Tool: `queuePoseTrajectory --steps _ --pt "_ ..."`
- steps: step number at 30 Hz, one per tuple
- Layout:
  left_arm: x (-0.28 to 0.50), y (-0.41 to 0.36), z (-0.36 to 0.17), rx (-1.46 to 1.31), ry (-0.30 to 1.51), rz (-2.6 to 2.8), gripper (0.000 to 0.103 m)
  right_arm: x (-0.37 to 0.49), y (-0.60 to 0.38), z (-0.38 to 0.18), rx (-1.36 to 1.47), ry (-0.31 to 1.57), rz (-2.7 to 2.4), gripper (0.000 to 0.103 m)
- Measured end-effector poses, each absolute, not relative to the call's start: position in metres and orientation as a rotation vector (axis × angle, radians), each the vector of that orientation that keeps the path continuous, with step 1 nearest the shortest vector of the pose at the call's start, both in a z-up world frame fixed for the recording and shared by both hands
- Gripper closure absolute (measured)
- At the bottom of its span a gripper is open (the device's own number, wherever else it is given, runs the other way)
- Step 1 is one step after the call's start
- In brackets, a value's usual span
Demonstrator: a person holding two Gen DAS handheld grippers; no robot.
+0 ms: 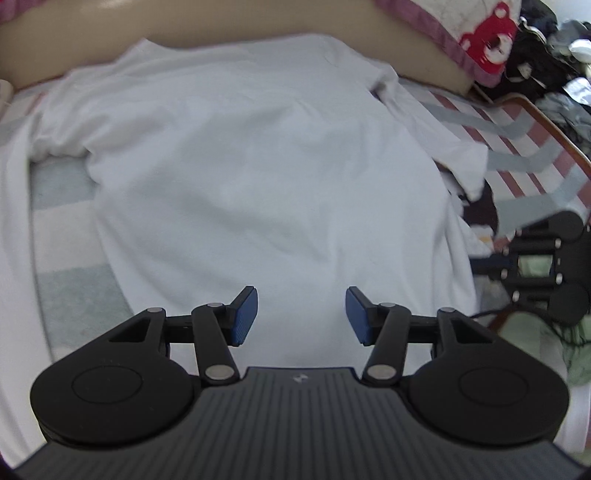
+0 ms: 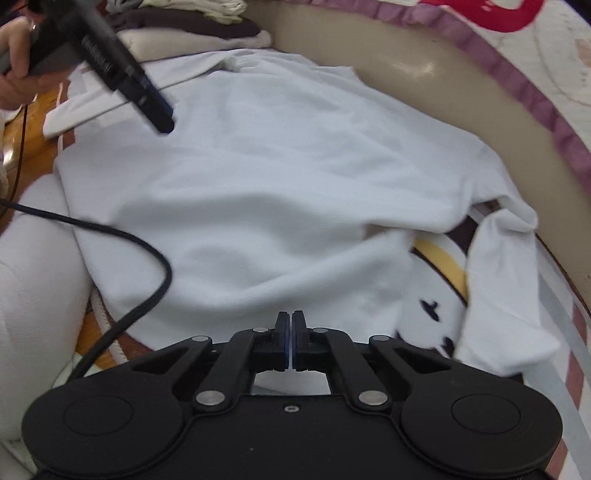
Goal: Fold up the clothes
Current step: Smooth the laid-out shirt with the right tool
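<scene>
A white T-shirt [image 1: 251,177] lies spread on the bed, back side up, sleeves out to both sides. My left gripper [image 1: 301,314] hovers over its near hem, jaws wide open and empty, blue pads [image 1: 243,317] showing. In the right wrist view the same shirt [image 2: 280,184] has one edge lifted and folded over, showing a printed cartoon [image 2: 439,280] beneath. My right gripper [image 2: 290,332] is shut at the shirt's near edge; whether cloth is pinched between the pads I cannot tell. The left gripper [image 2: 159,114] shows at upper left above the shirt.
A striped bedsheet [image 1: 517,144] lies under the shirt. A beige headboard [image 2: 461,96] and a quilt with a red bear [image 1: 487,37] lie beyond. A pile of clothes [image 2: 192,26] sits at the far corner. A black cable [image 2: 122,236] crosses the shirt's left edge.
</scene>
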State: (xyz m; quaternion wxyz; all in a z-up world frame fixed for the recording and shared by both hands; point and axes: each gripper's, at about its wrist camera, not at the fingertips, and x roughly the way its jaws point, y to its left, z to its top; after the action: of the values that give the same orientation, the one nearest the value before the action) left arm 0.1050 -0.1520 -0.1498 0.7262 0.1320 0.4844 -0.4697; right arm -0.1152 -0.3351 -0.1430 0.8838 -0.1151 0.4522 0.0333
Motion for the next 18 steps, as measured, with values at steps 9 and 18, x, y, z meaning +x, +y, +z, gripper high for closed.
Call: queuePoseTrajectory --steps 9,18 --pt "0.108 -0.144 -0.157 0.309 1.131 -0.972 0.051 -0.144 -0.310 -0.151 -0.274 0.967 0.117 0.053" --pt "0.128 -0.129 -0.157 0.107 1.190 -1.023 0.051 -0.131 -0.290 -0.155 -0.298 0.902 0.244 0.033"
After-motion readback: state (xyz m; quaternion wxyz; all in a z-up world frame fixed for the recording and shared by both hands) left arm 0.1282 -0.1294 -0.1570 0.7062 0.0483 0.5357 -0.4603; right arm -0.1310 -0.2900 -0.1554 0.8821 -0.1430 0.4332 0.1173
